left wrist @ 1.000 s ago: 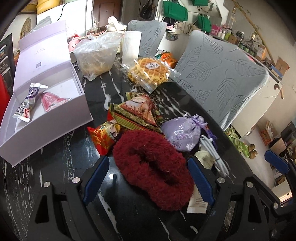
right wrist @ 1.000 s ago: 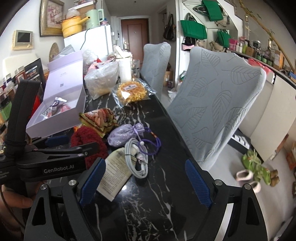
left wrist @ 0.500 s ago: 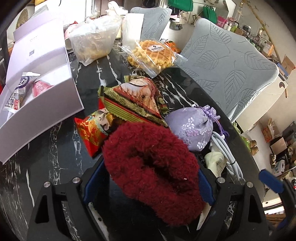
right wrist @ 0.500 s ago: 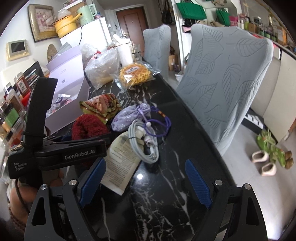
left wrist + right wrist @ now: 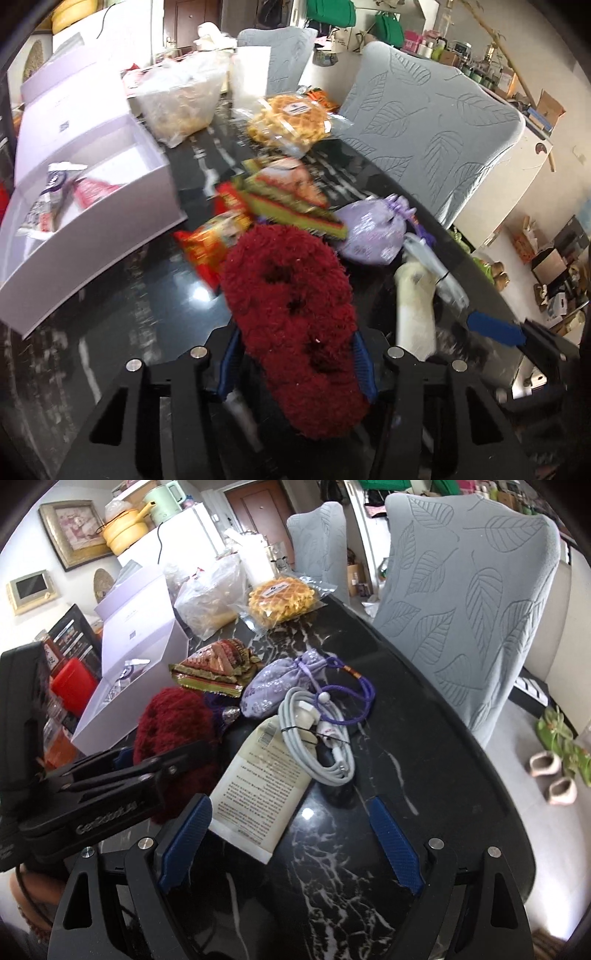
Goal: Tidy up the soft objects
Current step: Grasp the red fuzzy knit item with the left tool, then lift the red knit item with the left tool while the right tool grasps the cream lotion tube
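My left gripper [image 5: 295, 365] is shut on a fluffy dark red scrunchie [image 5: 295, 317] and holds it lifted above the black marble table [image 5: 147, 295]. In the right wrist view the scrunchie [image 5: 173, 727] sits between the left gripper's fingers. A lilac embroidered pouch [image 5: 280, 683] with a purple cord lies mid-table, also in the left wrist view [image 5: 373, 232]. A patterned cloth sachet [image 5: 218, 664] lies behind it. My right gripper [image 5: 291, 845] is open and empty over the table's near edge, just before a white leaflet packet [image 5: 258, 786].
An open lilac box [image 5: 85, 192] with small packets inside stands at the left. A coiled white cable [image 5: 321, 738] lies on the leaflet packet. Bagged waffles [image 5: 284, 598] and a clear food bag [image 5: 181, 103] stand at the back. Grey leaf-patterned chairs [image 5: 480, 609] line the right side.
My left gripper has shut on the red scrunchie and lifted it off the table. My right gripper has moved forward toward the leaflet packet and cable, still open.
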`<act>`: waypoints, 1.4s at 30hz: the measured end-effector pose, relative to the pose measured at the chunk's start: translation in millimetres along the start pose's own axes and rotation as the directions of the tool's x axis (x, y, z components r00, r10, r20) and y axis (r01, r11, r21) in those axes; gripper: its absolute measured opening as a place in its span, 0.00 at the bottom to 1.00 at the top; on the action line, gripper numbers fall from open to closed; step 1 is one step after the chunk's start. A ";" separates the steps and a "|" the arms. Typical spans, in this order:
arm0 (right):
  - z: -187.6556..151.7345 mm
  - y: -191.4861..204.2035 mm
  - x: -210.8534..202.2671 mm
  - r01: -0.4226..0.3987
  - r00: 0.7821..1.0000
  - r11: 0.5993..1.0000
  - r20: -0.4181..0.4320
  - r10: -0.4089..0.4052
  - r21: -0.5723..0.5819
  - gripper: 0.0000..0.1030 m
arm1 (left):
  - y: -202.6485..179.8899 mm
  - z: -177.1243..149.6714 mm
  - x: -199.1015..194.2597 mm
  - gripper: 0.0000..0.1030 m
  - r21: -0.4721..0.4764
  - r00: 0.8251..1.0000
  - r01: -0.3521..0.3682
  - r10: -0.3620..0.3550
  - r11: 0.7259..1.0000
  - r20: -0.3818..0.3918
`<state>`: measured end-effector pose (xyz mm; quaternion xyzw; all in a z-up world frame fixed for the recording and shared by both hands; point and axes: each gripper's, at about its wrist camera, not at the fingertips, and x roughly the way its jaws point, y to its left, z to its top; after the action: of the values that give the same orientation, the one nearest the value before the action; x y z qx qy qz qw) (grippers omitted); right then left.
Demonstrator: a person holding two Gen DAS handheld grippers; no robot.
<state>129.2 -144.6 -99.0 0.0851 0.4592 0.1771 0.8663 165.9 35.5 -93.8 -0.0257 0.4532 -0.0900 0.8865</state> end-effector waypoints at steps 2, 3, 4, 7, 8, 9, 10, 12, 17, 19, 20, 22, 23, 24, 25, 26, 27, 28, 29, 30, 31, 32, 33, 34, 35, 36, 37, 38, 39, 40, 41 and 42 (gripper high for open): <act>0.4 3.7 3.8 -0.011 1.000 1.000 -0.003 0.011 0.000 0.86 | 10.4 -5.1 -6.4 0.49 -0.008 1.000 -0.025 0.025 1.000 -0.006; 0.6 5.8 5.2 -0.010 1.000 1.000 0.001 0.010 -0.004 0.86 | 16.4 -8.3 -10.7 0.49 -0.014 0.999 -0.044 0.044 0.999 -0.008; 0.7 8.3 7.6 -0.010 1.000 1.000 0.000 0.010 -0.007 0.85 | 20.6 -10.8 -14.1 0.49 -0.018 0.998 -0.057 0.057 0.998 -0.008; 3.4 16.8 14.6 0.000 1.000 1.000 0.006 0.000 -0.022 0.85 | 33.8 -18.7 -22.6 0.49 -0.033 0.995 -0.099 0.099 0.995 -0.009; 4.4 19.2 16.2 0.007 1.000 1.000 0.008 -0.006 -0.027 0.85 | 37.4 -20.9 -24.3 0.49 -0.039 0.994 -0.107 0.107 0.993 -0.011; 5.5 21.8 17.7 0.015 1.000 0.999 0.010 -0.015 -0.031 0.85 | 41.2 -22.8 -25.5 0.49 -0.046 0.994 -0.111 0.110 0.993 -0.012; 7.1 24.7 20.2 0.029 1.000 0.999 0.011 -0.029 -0.035 0.85 | 44.7 -24.3 -26.3 0.49 -0.055 0.993 -0.114 0.113 0.992 -0.013; 10.6 28.7 24.3 0.056 0.998 0.998 0.015 -0.056 -0.033 0.85 | 50.1 -25.7 -26.1 0.49 -0.068 0.993 -0.114 0.113 0.991 -0.014; 14.3 33.1 32.2 0.133 0.991 0.990 0.034 -0.132 -0.047 0.85 | 53.6 -29.0 -24.5 0.49 -0.078 0.995 -0.103 0.103 0.992 -0.009; 13.8 35.4 34.6 0.164 0.986 0.984 0.044 -0.161 -0.066 0.84 | 53.6 -28.9 -22.5 0.49 -0.073 0.995 -0.103 0.102 0.992 -0.007; 12.6 37.0 35.7 0.183 0.983 0.980 0.050 -0.179 -0.083 0.81 | 52.8 -29.0 -22.1 0.49 -0.072 0.995 -0.102 0.102 0.992 -0.007; 10.1 42.1 38.2 0.242 0.970 0.962 0.073 -0.234 -0.127 0.67 | 51.9 -29.3 -21.1 0.49 -0.072 0.995 -0.100 0.100 0.992 -0.005; 8.9 44.1 39.5 0.271 0.961 0.952 0.087 -0.261 -0.145 0.58 | 51.6 -29.8 -21.0 0.49 -0.073 0.995 -0.097 0.097 0.993 -0.005; 7.4 45.5 39.5 0.287 0.956 0.945 0.100 -0.274 -0.159 0.55 | 51.7 -29.5 -20.1 0.49 -0.076 0.996 -0.093 0.093 0.993 -0.006; 7.1 44.8 38.9 0.274 0.960 0.949 0.105 -0.259 -0.159 0.52 | 52.0 -28.7 -18.6 0.49 -0.086 0.996 -0.089 0.088 0.992 -0.016; 7.0 44.8 39.0 0.274 0.960 0.948 0.106 -0.260 -0.164 0.51 | 52.7 -28.4 -17.1 0.50 -0.088 0.996 -0.086 0.085 0.992 -0.018; 7.1 44.6 39.0 0.273 0.960 0.947 0.107 -0.258 -0.170 0.51 | 53.1 -28.4 -15.4 0.52 -0.091 0.996 -0.083 0.082 0.992 -0.022; 7.3 43.3 38.6 0.267 0.962 0.948 0.107 -0.252 -0.171 0.51 | 53.7 -28.2 -13.2 0.53 -0.094 0.997 -0.080 0.077 0.992 -0.028; 7.6 43.0 38.3 0.264 0.963 0.949 0.107 -0.248 -0.170 0.51 | 53.2 -28.5 -12.5 0.55 -0.090 0.997 -0.082 0.080 0.993 -0.023; 7.3 42.3 37.6 0.260 0.964 0.950 0.107 -0.244 -0.171 0.51 | 51.9 -28.2 -11.3 0.57 -0.080 0.996 -0.091 0.090 0.993 -0.023; 7.0 41.4 36.8 0.252 0.966 0.953 0.107 -0.237 -0.168 0.51 | 50.1 -27.8 -10.0 0.58 -0.068 0.995 -0.103 0.102 0.992 -0.022; 6.1 40.9 35.6 0.241 0.968 0.957 0.107 -0.226 -0.164 0.51 | 48.2 -27.4 -8.7 0.59 -0.058 0.994 -0.113 0.112 0.992 -0.018; 5.1 40.8 34.1 0.226 0.972 0.961 0.105 -0.211 -0.161 0.51 | 46.7 -27.6 -7.8 0.59 -0.050 0.993 -0.121 0.120 0.991 -0.010; 4.7 39.5 32.4 0.206 0.976 0.966 0.103 -0.192 -0.156 0.51 | 46.4 -27.4 -7.2 0.59 -0.045 0.992 -0.127 0.127 0.991 -0.003; 3.4 40.1 31.5 0.197 0.978 0.969 0.102 -0.183 -0.151 0.51 | 45.6 -27.6 -6.5 0.59 -0.042 0.991 -0.134 0.134 0.990 0.005; 2.4 39.7 30.1 0.187 0.980 0.971 0.100 -0.174 -0.148 0.51 | 45.9 -27.2 -6.0 0.59 -0.041 0.991 -0.135 0.136 0.990 0.009; 1.5 39.6 28.9 0.180 0.981 0.973 0.098 -0.167 -0.147 0.51 | 46.8 -26.8 -6.4 0.59 -0.046 0.991 -0.133 0.133 0.990 0.012; 0.2 39.6 27.3 0.175 0.982 0.974 0.097 -0.162 -0.146 0.51 | 48.4 -27.2 -7.5 0.55 -0.059 0.991 -0.127 0.129 0.990 0.022; -0.8 39.4 26.5 0.173 0.982 0.974 0.096 -0.160 -0.146 0.51 | 49.2 -28.0 -8.8 0.53 -0.064 0.992 -0.122 0.124 0.990 0.029; -1.1 39.0 26.1 0.171 0.983 0.974 0.095 -0.158 -0.146 0.51 | 49.8 -28.5 -9.5 0.53 -0.063 0.992 -0.117 0.120 0.991 0.032; -1.3 38.7 25.9 0.166 0.984 0.975 0.094 -0.154 -0.145 0.51 | 49.8 -29.1 -10.3 0.52 -0.063 0.992 -0.114 0.117 0.991 0.036; -1.6 37.9 25.0 0.160 0.985 0.977 0.093 -0.148 -0.144 0.51 | 49.9 -29.2 -11.3 0.51 -0.064 0.993 -0.111 0.114 0.992 0.040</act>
<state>132.1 -100.1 -107.3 -0.0093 0.4140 0.1400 0.8994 142.6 87.7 -108.3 -0.0295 0.4372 -0.0251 0.8985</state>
